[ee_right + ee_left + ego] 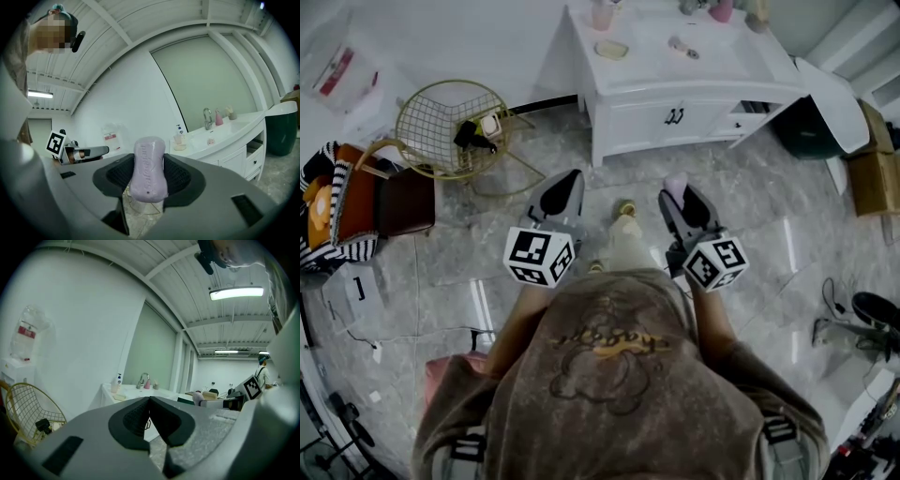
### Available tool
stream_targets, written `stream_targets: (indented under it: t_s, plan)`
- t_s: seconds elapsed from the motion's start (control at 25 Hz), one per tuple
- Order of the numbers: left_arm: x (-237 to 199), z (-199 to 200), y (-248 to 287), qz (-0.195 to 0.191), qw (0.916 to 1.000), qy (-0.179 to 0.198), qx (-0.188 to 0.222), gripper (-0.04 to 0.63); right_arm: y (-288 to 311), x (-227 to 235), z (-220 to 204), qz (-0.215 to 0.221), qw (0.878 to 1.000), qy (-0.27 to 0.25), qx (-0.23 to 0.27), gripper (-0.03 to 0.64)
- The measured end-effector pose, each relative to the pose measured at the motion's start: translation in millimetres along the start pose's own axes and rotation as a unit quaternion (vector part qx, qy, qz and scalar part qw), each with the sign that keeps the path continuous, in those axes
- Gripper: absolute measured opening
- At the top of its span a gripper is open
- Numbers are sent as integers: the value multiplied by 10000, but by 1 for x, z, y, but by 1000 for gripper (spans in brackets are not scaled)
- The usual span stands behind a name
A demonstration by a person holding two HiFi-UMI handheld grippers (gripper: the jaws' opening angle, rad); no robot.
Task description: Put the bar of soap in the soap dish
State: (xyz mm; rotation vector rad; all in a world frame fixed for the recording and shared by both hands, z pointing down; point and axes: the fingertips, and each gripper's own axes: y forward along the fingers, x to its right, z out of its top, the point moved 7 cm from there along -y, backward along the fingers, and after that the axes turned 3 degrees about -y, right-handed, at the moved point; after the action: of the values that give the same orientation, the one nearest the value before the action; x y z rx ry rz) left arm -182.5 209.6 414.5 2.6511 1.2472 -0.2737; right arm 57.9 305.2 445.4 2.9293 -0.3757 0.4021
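The bar of soap (150,159) stands upright, clamped in the right gripper (149,174), well apart from what looks like the soap dish (611,49) on the white vanity (712,66). The left gripper (150,401) has its jaws pressed together on nothing. This looks like the carry step; the next move calls for closing in on the vanity and lowering the bar over the dish.

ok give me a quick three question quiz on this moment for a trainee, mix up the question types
1. Multiple choice: what is clamped between the jaws of the right gripper? A) a sponge B) the bar of soap C) nothing
2. True or false: the left gripper has its jaws together with nothing between them.
3. Short answer: what does the soap dish stand on?

Key: 1 B. 2 True. 3 The white vanity top.
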Motion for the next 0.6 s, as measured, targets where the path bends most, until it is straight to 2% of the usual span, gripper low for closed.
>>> stream_targets:
  t_s: [0.24, 0.6]
  plan:
    - [-26, 8, 32, 18, 10000, -5, 37, 5, 40, 22, 10, 31, 10000, 7, 13, 196]
    - [-72, 22, 104, 122, 9999, 57, 53, 5, 124, 69, 24, 322, 9995, -17, 7, 196]
